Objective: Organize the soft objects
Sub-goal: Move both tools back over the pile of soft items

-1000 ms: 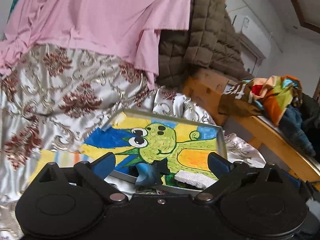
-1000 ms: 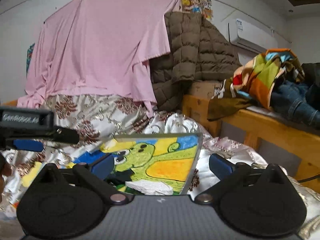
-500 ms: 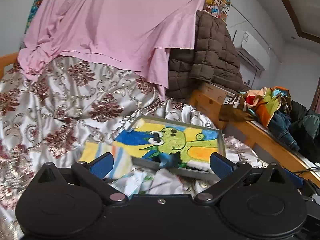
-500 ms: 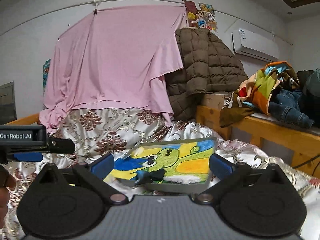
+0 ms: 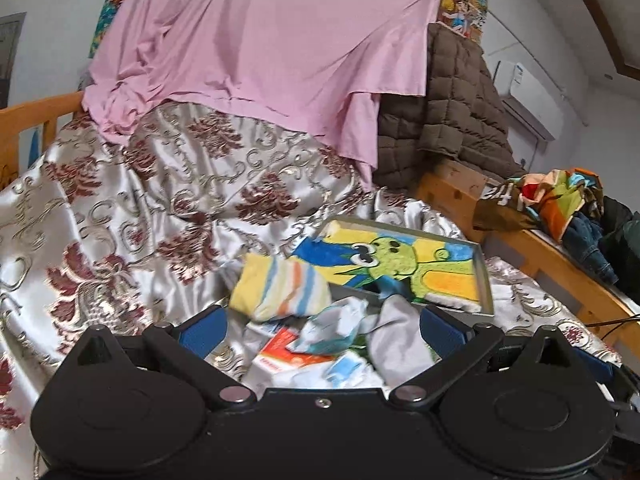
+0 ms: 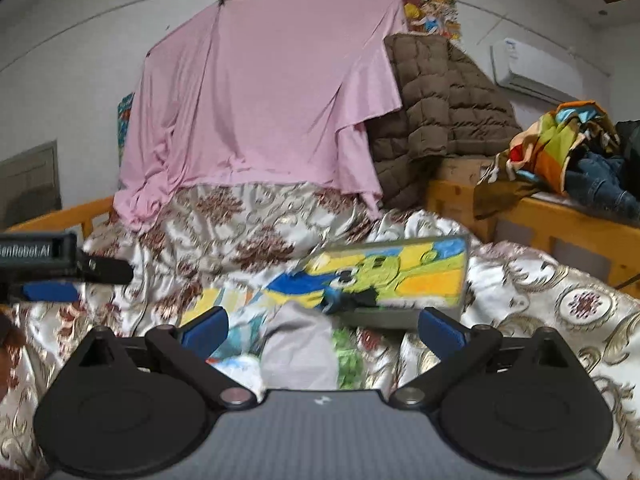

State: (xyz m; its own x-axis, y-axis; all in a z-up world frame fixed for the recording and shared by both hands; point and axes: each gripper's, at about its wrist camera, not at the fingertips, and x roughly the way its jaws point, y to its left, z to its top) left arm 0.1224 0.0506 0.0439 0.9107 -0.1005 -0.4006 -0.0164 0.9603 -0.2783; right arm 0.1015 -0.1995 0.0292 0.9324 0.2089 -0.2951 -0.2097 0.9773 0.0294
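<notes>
A pile of small soft items lies on the patterned bedspread [image 5: 160,208]. It holds a yellow striped sock [image 5: 280,290], a grey sock [image 5: 394,336], a pale blue cloth [image 5: 336,322] and a red-and-white packet [image 5: 280,354]. Behind the pile sits a tray with a green cartoon picture [image 5: 408,268], and a dark blue item [image 5: 390,290] lies on its near edge. My left gripper [image 5: 322,330] hangs open over the pile, holding nothing. My right gripper [image 6: 322,328] is open too, above the grey sock [image 6: 298,350], facing the tray [image 6: 392,276]. The left gripper's body [image 6: 48,264] shows at the far left.
A pink sheet [image 5: 260,48] hangs behind the bed, with a brown quilted coat [image 5: 448,120] beside it. A wooden bed frame [image 5: 560,256] on the right carries colourful clothes [image 5: 560,204] and jeans. An air conditioner [image 6: 536,70] is on the wall.
Both grippers have pulled back and away from the tray, which now looks smaller. The sock pile in front of it has come into view. Both stay open.
</notes>
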